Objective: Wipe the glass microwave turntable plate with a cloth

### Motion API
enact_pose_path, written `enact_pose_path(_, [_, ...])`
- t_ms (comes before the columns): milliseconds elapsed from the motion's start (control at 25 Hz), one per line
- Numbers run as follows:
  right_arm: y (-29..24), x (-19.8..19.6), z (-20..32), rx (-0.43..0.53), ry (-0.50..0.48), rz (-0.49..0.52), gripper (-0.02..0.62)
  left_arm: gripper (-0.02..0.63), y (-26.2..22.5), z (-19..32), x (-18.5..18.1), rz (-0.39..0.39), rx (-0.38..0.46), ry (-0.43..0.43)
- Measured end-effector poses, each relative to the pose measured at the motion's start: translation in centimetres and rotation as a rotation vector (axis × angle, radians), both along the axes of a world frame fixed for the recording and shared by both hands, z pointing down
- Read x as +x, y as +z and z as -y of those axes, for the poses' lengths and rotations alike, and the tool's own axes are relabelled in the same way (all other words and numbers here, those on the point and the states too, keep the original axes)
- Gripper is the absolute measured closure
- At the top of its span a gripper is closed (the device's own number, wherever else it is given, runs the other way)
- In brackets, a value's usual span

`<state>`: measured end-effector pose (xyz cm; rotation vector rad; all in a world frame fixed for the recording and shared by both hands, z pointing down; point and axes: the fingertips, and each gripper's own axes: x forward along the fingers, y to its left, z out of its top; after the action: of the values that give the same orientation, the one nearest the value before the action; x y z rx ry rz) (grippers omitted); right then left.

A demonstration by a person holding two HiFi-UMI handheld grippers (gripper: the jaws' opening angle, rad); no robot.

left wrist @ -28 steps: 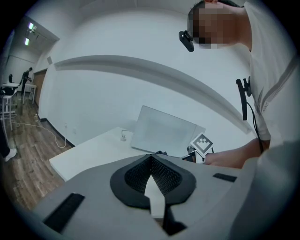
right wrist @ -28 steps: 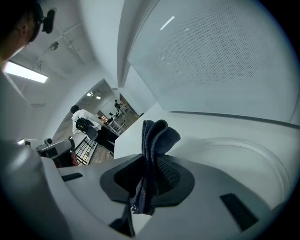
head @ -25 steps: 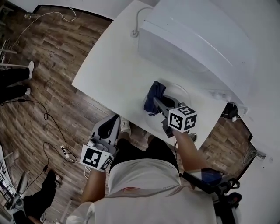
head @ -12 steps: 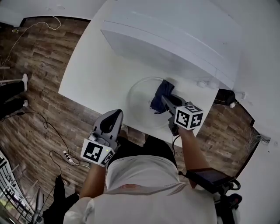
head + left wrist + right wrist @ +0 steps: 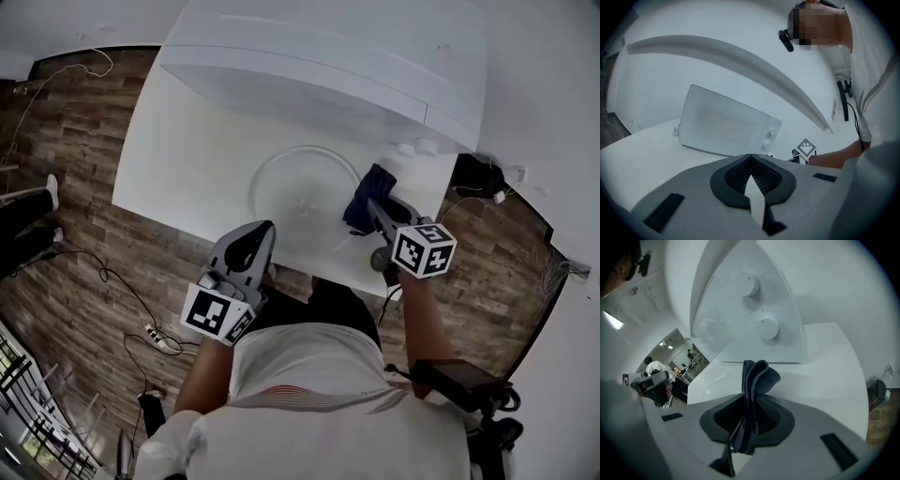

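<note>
The round glass turntable plate (image 5: 298, 187) lies flat on the white table (image 5: 187, 159), in front of the microwave. A dark blue cloth (image 5: 367, 200) hangs bunched at the plate's right rim, and my right gripper (image 5: 374, 208) is shut on it. In the right gripper view the cloth (image 5: 758, 373) sticks up out of the jaws, with the plate (image 5: 717, 380) faint to the left. My left gripper (image 5: 262, 232) is shut on nothing and hovers at the table's front edge, just short of the plate; in the left gripper view its jaws meet at the tips.
A white microwave (image 5: 328, 52) with two knobs (image 5: 767, 326) fills the back of the table. Its cable (image 5: 56, 70) runs over the wooden floor (image 5: 75, 244) on the left. More cables and a dark bag (image 5: 478, 173) lie to the right of the table.
My right gripper has dragged the cloth across the plate from its left part to its right rim. The left gripper has stayed at the front edge, shut.
</note>
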<state>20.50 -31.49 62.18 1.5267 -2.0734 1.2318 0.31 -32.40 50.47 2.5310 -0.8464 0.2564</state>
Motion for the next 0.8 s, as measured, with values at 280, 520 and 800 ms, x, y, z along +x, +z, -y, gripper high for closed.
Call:
enact_pose_path(280, [-8.3, -4.7, 1.3, 0.355, -0.075, 0.033, 0.534, 0.595, -0.6, -1.1, -2.6, 0.005, 0.011, -0.036])
enact_pose_path(520, [-13.7, -11.8, 1.6, 0.483, -0.190, 0.098, 0.534, 0.595, -0.9, -1.0, -6.7, 0.006, 0.021, -0.094])
enact_pose_path(800, [-12.7, -21.7, 1.3, 0.440, -0.349, 0.197, 0.534, 0.595, -0.3, -1.7, -12.8, 0.017, 0.007, -0.176])
